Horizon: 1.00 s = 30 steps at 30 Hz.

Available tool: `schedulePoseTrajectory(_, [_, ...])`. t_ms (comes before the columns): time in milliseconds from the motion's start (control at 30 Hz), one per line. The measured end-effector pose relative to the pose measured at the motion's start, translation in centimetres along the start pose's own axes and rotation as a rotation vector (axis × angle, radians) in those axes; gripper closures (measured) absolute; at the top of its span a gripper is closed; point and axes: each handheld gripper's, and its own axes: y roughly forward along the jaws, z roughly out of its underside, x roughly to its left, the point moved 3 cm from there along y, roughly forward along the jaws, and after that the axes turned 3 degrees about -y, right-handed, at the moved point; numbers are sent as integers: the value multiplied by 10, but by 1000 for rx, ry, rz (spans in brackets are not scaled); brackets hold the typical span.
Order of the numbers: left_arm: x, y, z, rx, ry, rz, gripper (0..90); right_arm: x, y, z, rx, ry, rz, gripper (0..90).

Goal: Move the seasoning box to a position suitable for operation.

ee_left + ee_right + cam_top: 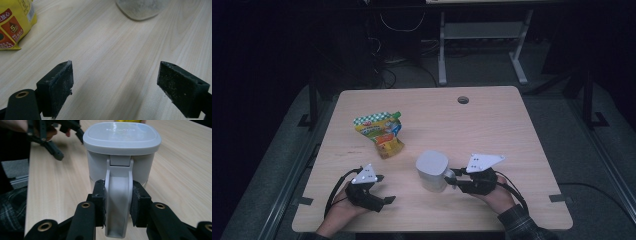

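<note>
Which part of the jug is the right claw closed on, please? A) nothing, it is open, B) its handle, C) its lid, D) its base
B: in the right gripper view, the right claw has its two jaws pressed on either side of the handle of the jug, below the lid.

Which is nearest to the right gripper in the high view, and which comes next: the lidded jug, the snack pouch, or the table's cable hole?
1. Lidded jug: its handle is clamped in the right gripper.
2. Snack pouch: far-left of it.
3. Cable hole: at the table's far edge; close to the pouch's distance, so hard to rank.
</note>
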Motion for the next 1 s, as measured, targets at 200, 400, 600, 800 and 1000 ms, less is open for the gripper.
schedulePoseTrajectory(200, [0, 0, 0, 0, 3, 2, 132, 6, 3, 1, -11, -28, -50, 686])
schedulePoseTrajectory(400, [-1, 0, 0, 1, 1, 4, 132, 3, 3, 3, -10, -20, -54, 684])
schedulePoseTrajectory(600, [-1, 0, 0, 1, 2, 5, 132, 0, 5, 6, 10, -19, -48, 675])
schedulePoseTrajectory(800, [-1, 0, 0, 0, 4, 5, 132, -2, 3, 6, -5, -3, -49, 606])
schedulePoseTrajectory(1000, [0, -1, 0, -5, 7, 2, 132, -4, -7, 9, -7, 21, -39, 542])
